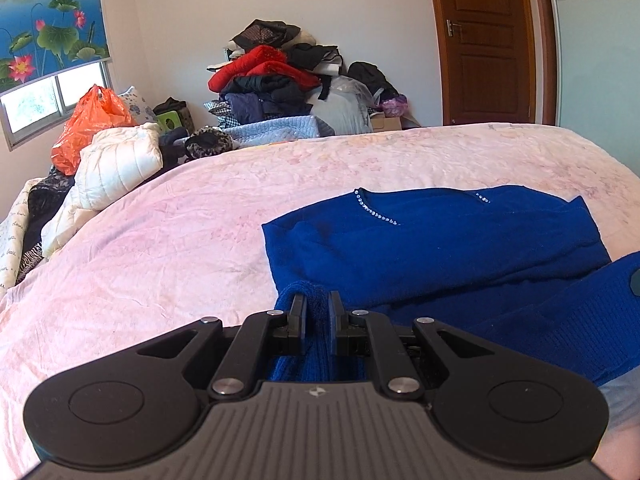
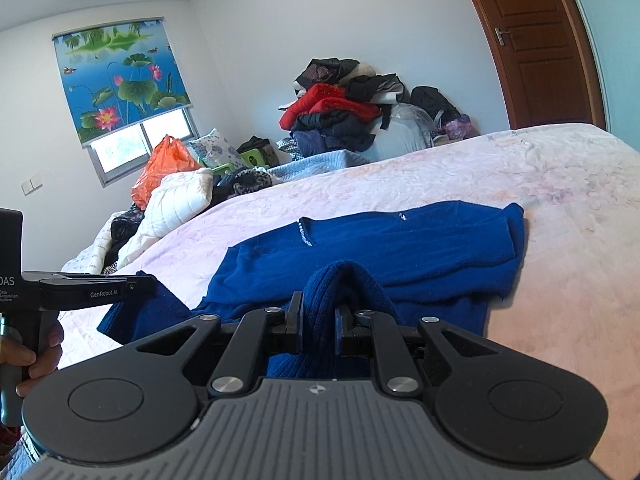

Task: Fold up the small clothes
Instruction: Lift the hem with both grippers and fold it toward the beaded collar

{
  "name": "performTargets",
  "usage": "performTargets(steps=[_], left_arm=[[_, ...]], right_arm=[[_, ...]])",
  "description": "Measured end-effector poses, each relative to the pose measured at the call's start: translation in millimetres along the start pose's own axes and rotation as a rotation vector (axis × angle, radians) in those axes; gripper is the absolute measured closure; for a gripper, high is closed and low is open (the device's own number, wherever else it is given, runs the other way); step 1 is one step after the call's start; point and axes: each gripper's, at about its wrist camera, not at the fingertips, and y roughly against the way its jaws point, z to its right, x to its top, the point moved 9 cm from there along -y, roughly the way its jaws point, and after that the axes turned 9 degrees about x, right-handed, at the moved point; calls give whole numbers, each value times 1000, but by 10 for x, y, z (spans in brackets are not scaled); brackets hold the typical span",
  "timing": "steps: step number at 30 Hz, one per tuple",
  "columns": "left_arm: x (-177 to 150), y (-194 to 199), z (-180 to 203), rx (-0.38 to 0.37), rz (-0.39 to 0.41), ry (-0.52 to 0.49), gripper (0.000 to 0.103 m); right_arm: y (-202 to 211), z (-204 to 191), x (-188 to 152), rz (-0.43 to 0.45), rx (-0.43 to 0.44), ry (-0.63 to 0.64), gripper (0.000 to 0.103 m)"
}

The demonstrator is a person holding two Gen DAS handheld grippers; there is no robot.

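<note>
A royal-blue knitted sweater (image 1: pixel 432 240) with a sparkly neckline lies on the pink bedspread (image 1: pixel 160 240), sleeves folded in. My left gripper (image 1: pixel 317 304) is shut on a bunch of its ribbed hem at the near left corner. My right gripper (image 2: pixel 320 312) is shut on a raised fold of the same sweater (image 2: pixel 380 248) at the near edge. The left gripper (image 2: pixel 148 280) also shows in the right wrist view at the far left, held in a hand, its tip at the sweater's left corner.
A pile of clothes (image 1: pixel 288 80) is stacked against the far wall. An orange plastic bag (image 1: pixel 88 124) and a white quilted jacket (image 1: pixel 120 164) lie at the bed's far left. A wooden door (image 1: pixel 492 40) stands at the right. The pink bedspread (image 2: pixel 560 200) spreads wide around the sweater.
</note>
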Motion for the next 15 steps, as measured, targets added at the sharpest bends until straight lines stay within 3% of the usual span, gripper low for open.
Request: performTargets(steps=[15], left_arm=[[260,-280,-5,-1,4,21,93]], right_arm=[[-252,113,211,21,-2,3,86]])
